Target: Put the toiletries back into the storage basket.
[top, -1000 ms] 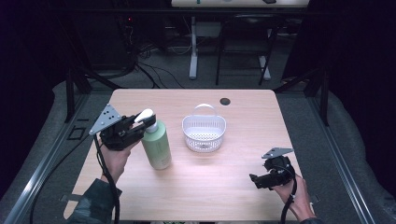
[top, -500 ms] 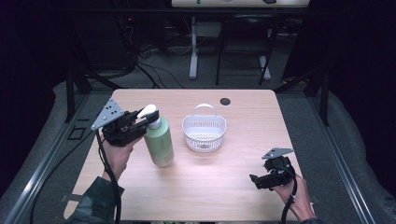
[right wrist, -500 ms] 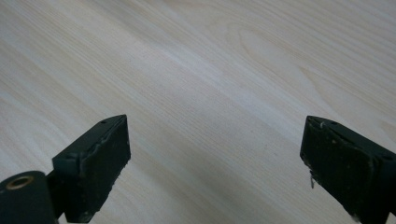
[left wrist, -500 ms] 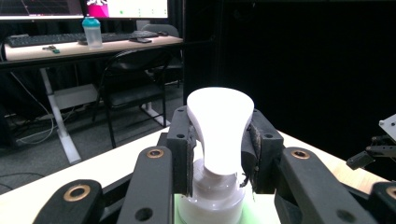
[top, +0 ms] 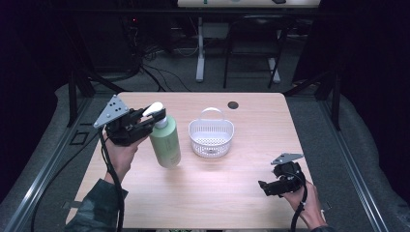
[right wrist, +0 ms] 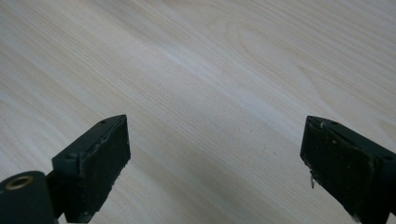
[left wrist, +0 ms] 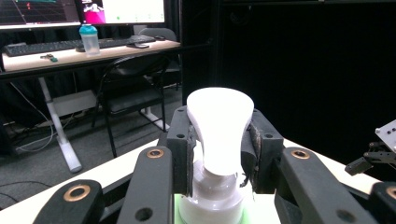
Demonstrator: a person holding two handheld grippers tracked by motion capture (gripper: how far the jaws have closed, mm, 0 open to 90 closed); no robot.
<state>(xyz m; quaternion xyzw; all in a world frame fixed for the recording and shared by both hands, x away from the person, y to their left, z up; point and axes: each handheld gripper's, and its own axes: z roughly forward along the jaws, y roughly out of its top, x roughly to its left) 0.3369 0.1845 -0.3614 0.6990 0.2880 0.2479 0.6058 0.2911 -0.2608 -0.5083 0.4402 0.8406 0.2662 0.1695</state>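
A pale green pump bottle (top: 165, 142) with a white pump head (left wrist: 219, 128) leans a little at the table's left. My left gripper (top: 153, 121) is shut on the bottle's white neck just under the pump head, and the pads (left wrist: 189, 144) press on both sides of it. In the left gripper view my left gripper (left wrist: 218, 140) points level toward the table's right side. Near the front right, my right gripper (top: 265, 186) is held low over bare wood. In the right gripper view my right gripper (right wrist: 215, 154) stands open with nothing between its jaws.
A white perforated basket (top: 211, 137) with an upright handle stands mid-table, just right of the bottle. A black round grommet (top: 233, 105) sits near the far edge. Beyond the table are a desk, a chair (left wrist: 135, 88) and cables on the floor.
My left gripper has risen slightly with the bottle and drifted a little to the right. The right gripper has kept still.
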